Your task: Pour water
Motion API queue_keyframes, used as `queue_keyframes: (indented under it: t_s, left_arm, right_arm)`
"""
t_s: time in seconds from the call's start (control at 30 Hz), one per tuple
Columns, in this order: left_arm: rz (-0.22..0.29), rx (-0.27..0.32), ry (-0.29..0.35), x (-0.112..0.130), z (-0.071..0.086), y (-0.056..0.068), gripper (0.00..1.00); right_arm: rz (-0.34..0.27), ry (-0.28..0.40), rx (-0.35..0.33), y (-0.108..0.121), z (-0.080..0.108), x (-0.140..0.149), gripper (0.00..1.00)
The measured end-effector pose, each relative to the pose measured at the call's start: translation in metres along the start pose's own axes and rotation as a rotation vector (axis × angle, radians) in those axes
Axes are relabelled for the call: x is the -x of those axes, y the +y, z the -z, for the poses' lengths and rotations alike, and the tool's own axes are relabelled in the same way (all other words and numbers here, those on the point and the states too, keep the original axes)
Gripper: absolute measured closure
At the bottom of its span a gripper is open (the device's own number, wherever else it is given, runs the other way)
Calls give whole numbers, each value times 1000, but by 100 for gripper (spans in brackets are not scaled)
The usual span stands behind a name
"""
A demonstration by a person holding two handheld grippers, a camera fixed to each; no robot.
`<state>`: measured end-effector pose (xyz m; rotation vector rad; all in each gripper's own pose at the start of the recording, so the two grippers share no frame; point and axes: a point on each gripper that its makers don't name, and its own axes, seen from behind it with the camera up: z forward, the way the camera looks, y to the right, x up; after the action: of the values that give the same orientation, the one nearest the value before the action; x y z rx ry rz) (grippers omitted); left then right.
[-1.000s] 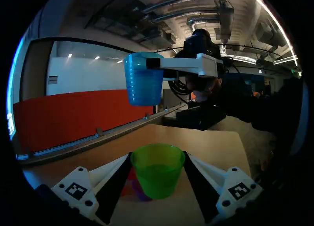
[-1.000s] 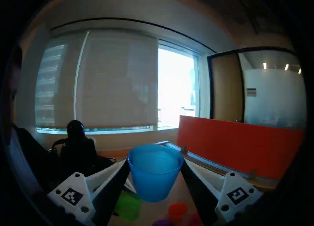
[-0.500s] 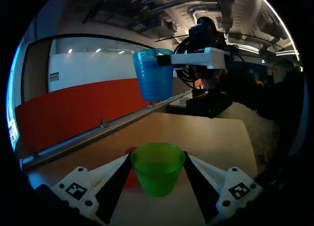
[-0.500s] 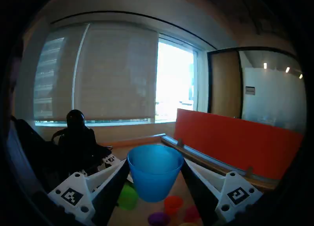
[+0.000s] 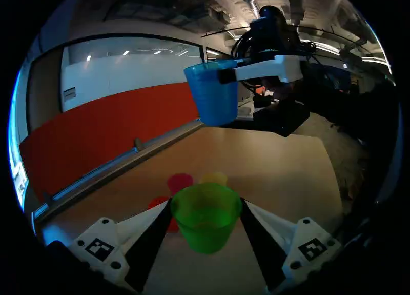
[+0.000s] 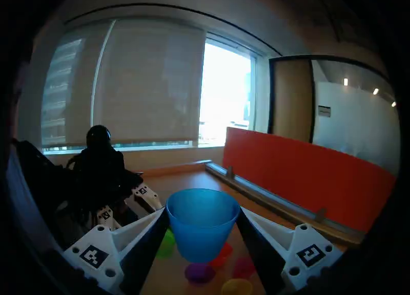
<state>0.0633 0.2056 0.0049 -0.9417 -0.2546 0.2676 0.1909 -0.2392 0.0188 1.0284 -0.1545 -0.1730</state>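
Since the earlier frame, the blue cup (image 5: 212, 95) has shifted to the right in the left gripper view. More of the table (image 5: 287, 166) has come into sight in both views, along with further small cups (image 5: 179, 182).

The left gripper (image 5: 205, 203) is clamped on the green cup (image 5: 206, 224), with both fingers pressed against the cup wall. The cup is held upright above the table. The right gripper (image 6: 202, 214) is likewise clamped on the blue cup (image 6: 202, 231), one finger on each side. In the left gripper view, the right gripper (image 5: 228, 75) is seen raised well above the table and above the level of the green cup, with the blue cup appearing slightly tilted. Whether water is in either cup cannot be told.

In the right gripper view, the green cup (image 6: 165, 245) is seen lower left of the blue cup, and the small cups (image 6: 199, 272) lie on the table below it.

Square black-and-white markers (image 5: 99, 249) are fixed to the gripper fingers. A small sign (image 6: 323, 111) on the wall above the red partition (image 6: 307, 177) is too small to read.
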Motion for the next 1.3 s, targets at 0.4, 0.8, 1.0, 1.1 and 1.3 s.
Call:
queue_keyframes:
  t_s: [0.4, 0.8, 1.0, 1.1, 1.3]
  left_arm:
    - [-10, 0, -94, 27, -14, -8, 10]
    - [-14, -14, -173, 60, -24, -24, 10]
    - [-1, -17, -200, 74, -28, -30, 10]
    - [7, -17, -214, 80, -30, -33, 10]
    - [23, -16, -249, 91, -34, -39, 9]
  right_arm:
    - [33, -93, 0, 2, 6, 46, 7]
    - [34, -180, -8, 5, 8, 92, 7]
    - [44, -232, -14, 5, 7, 119, 7]
    - [51, -256, -21, 4, 6, 130, 7]
    - [67, -292, -32, 2, 4, 146, 7]
